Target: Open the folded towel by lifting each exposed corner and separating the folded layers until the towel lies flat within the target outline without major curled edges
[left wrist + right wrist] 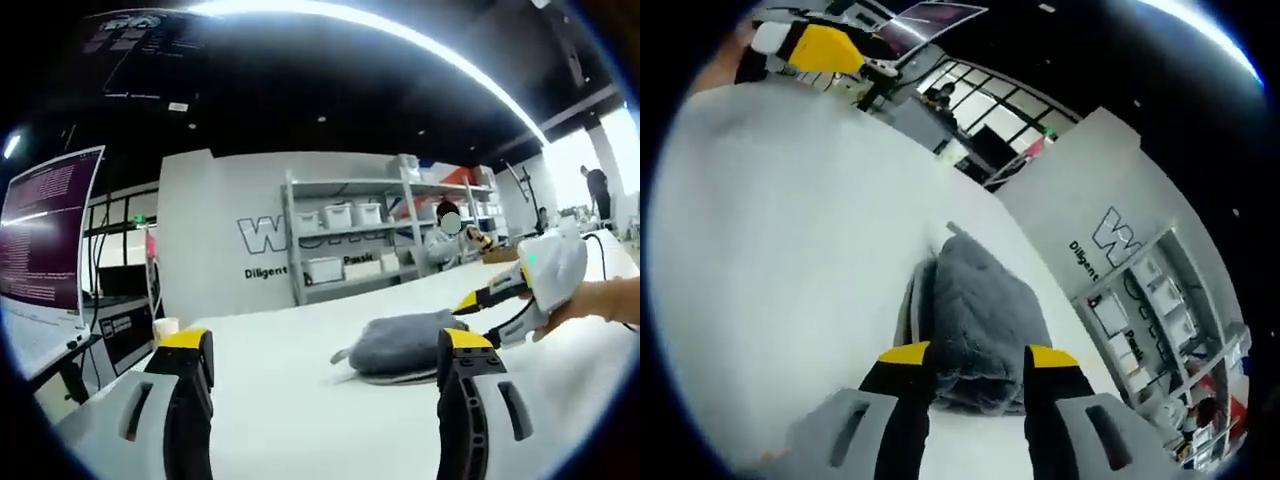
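My right gripper (978, 360) is hovering with jaws parted and empty over the near edge of the towel (980, 320), a plush grey bundle folded in soft, rounded layers. My left gripper (325, 352) is holding wide open and empty, the towel (405, 343) lying beyond it on the smooth white table (290, 400), bare all around.

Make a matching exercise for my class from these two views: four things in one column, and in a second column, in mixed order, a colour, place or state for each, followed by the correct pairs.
Column one:
1. folded towel
2. table
3. left claw
4. shelf unit

Column two:
A. white, bearing the towel
B. open, its jaws wide apart and holding nothing
C. grey, lying in layers on the table
D. against the far wall, holding pale boxes

Pairs: 1-C, 2-A, 3-B, 4-D
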A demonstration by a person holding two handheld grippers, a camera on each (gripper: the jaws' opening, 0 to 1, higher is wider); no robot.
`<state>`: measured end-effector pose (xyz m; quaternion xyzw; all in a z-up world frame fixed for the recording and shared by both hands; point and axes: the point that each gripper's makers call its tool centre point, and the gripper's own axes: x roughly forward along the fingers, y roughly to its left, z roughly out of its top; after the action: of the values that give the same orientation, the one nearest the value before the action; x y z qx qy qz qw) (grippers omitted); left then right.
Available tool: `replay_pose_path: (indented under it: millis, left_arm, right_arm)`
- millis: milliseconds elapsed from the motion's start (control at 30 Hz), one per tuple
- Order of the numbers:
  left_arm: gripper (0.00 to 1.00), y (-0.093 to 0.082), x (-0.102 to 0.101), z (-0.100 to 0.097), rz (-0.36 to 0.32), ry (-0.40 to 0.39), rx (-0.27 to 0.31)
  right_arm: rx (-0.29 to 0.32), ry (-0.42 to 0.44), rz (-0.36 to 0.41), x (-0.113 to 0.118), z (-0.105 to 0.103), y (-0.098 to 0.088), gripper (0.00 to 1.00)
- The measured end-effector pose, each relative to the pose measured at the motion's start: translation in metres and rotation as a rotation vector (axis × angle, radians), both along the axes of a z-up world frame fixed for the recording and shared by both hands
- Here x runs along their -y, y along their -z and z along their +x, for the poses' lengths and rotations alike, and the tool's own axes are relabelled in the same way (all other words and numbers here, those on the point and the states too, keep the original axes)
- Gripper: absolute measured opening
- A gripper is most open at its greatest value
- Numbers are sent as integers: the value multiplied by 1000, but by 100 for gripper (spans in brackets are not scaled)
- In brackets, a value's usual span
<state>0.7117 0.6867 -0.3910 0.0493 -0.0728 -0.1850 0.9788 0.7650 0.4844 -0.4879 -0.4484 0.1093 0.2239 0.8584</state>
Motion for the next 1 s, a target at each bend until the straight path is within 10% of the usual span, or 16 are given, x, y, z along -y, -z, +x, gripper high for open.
replay_pose_path:
  millis: [500, 533, 567, 1000]
  left_arm:
    - [87, 4, -7, 10, -5, -20, -29]
    - [87, 4, -6, 10, -3, -16, -25]
    - [86, 4, -5, 10, -3, -14, -25]
    - [86, 4, -4, 8, 0, -16, -26]
  right_arm:
    - [-9, -13, -18, 3, 9, 10, 4]
    - [-66, -94, -104, 4, 1, 18, 3]
    - [-51, -67, 6, 1, 4, 16, 3]
    - [-49, -34, 34, 2, 7, 11, 1]
